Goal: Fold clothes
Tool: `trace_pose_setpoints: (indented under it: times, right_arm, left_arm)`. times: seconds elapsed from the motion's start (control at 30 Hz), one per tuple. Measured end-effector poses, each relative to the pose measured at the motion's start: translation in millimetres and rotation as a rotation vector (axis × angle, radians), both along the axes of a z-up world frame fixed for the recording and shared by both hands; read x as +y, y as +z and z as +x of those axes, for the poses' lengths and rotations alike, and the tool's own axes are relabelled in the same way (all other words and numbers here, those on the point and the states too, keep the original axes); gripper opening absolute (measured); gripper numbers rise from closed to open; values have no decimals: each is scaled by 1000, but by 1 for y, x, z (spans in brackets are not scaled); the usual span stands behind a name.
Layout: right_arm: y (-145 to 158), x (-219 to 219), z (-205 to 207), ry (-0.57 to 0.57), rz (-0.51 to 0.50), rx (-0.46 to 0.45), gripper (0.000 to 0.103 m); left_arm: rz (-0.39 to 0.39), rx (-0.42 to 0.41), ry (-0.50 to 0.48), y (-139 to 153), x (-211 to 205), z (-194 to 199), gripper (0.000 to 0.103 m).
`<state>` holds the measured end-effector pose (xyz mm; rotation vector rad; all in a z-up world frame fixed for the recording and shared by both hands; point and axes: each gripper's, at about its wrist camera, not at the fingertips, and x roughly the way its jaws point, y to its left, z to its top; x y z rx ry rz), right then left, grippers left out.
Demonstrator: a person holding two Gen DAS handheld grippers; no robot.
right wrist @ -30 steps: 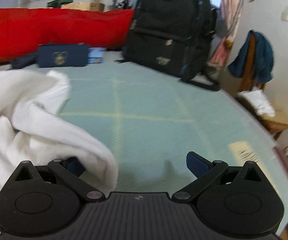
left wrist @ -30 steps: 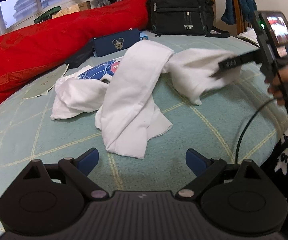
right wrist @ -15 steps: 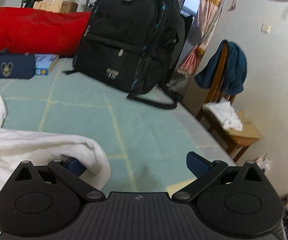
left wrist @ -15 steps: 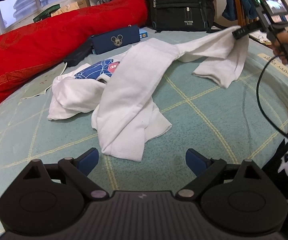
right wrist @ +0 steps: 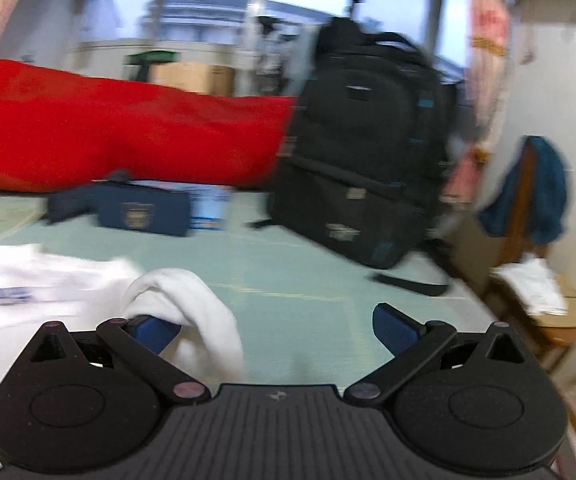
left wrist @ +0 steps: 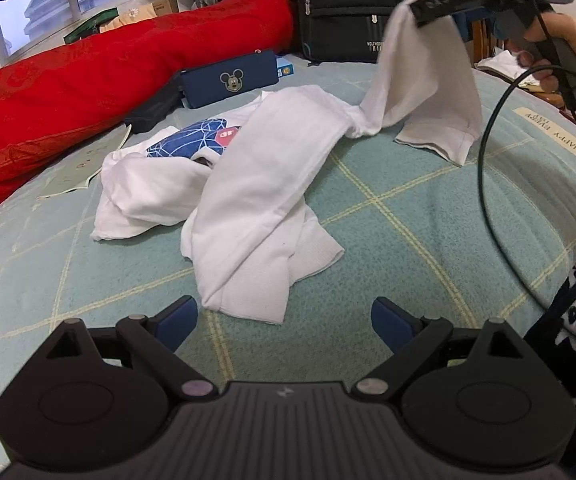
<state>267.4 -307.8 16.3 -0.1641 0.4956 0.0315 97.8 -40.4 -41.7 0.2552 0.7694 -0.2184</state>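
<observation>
Right hand-held gripper (right wrist: pixel 276 326) is up high, jaws wide, white shirt (left wrist: pixel 256 184) merely draped over one finger, the rest heaped on the bed (left wrist: pixel 428 208). Left hand-held gripper (left wrist: pixel 284 318) hovers spread and empty. Unclamped, that cloth could slide off.

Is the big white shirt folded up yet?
No. The crumpled white cotton shirt lies bunched on the green checked bedcover, one end lifted.

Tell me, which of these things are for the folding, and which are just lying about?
For the job: white garment, right gripper lifting it, left gripper.
Lying about: red quilt, backpack, Mickey pouch, paper.
</observation>
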Motion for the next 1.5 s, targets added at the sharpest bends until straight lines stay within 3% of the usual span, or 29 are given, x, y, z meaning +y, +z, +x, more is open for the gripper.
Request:
trace_pose_setpoints:
  times: [0.23, 0.43, 0.57, 0.7, 0.97, 1.03, 1.17, 1.37, 1.5]
  right_arm:
    - [-8, 56, -9, 239, 84, 139, 103]
    - [-29, 72, -5, 350, 240, 362, 103]
    - [-35, 57, -13, 357, 321, 451, 103]
    - [-38, 25, -33, 385, 481, 511, 103]
    - [-69, -35, -64, 309, 747, 522, 103]
    - [-80, -37, -65, 274, 749, 504, 103]
    - [-83, -13, -65, 143, 501, 344, 103]
    - [-92, 8, -32, -3, 341, 240, 103]
    - [-97, 3, -27, -109, 178, 202, 103]
  left_arm:
    - [-19, 0, 14, -1, 10, -2, 94]
    - [-29, -6, 23, 1, 16, -6, 94]
    - [-34, -8, 28, 2, 19, -8, 94]
    - [-35, -4, 18, 1, 15, -10, 94]
    - [-42, -11, -42, 4, -3, -16, 94]
    - [-39, -16, -55, 5, -7, -18, 94]
    - [-25, -16, -53, 5, -10, -18, 94]
    - [-14, -3, -37, 2, -9, -12, 94]
    - [-9, 2, -39, 0, -10, -10, 94]
